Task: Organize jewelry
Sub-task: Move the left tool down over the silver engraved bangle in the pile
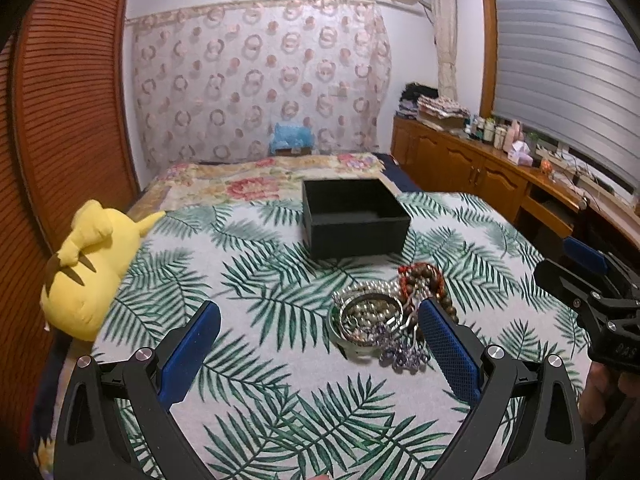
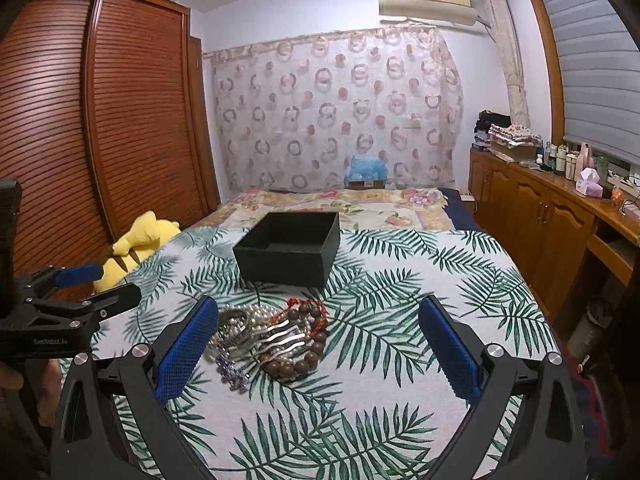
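- Nothing picked yet: left gripper (image 1: 320,320) and right gripper (image 2: 318,320) hover with jaws wide, holding nothing.
- Next, likely: grasp one piece from the jewelry pile (image 2: 272,340), carry it to the far black box (image 2: 288,248).

Bare leaf-print bed cover (image 2: 400,320) lies open right of the jewelry pile (image 2: 272,340); the black box (image 2: 288,252) blocks just behind, the yellow plush toy (image 2: 136,244) far left.

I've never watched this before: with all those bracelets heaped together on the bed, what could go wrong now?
The jewelry pile looks tangled, so lifting the brown bead bracelet might drag others along. The soft leaf-print bedspread may hamper gripping thin bangles. Both grippers, left and right, hang open close together and could collide.
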{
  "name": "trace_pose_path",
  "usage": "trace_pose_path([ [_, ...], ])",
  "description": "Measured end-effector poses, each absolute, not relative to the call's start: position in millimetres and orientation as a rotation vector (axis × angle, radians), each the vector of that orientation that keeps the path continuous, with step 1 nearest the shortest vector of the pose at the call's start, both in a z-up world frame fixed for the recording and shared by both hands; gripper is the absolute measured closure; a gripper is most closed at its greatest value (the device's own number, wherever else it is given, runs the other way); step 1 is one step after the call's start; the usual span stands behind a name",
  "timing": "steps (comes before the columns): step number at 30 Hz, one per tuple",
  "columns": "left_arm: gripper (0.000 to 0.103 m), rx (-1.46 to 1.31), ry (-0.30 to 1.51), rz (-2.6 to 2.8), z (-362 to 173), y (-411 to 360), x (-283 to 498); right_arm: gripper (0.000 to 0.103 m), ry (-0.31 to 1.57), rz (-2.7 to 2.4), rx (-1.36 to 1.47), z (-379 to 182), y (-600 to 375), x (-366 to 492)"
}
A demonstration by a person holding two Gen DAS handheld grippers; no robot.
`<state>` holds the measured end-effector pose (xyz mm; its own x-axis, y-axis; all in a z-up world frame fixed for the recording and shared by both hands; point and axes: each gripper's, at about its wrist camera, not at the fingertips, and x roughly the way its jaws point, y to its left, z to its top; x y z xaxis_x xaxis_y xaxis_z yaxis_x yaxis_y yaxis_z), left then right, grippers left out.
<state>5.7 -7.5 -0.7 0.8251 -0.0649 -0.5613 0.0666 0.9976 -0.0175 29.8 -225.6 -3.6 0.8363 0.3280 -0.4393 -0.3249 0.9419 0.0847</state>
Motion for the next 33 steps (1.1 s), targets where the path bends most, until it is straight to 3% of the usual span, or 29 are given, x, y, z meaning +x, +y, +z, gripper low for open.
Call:
trace_pose_path([
  [17,0.008,-0.053,0.742,-0.239,-52,-13,45,0.007,0.580,0.408,-0.028,-48,-228,48],
  [26,0.037,-0.043,0.812,-0.285,-69,-30,79,0.007,0.622,0.408,-0.061,-64,-224,53],
  [33,0.042,-0.044,0.853,-0.296,-77,-34,95,0.007,0.642,0.416,-0.077,-70,-221,56],
])
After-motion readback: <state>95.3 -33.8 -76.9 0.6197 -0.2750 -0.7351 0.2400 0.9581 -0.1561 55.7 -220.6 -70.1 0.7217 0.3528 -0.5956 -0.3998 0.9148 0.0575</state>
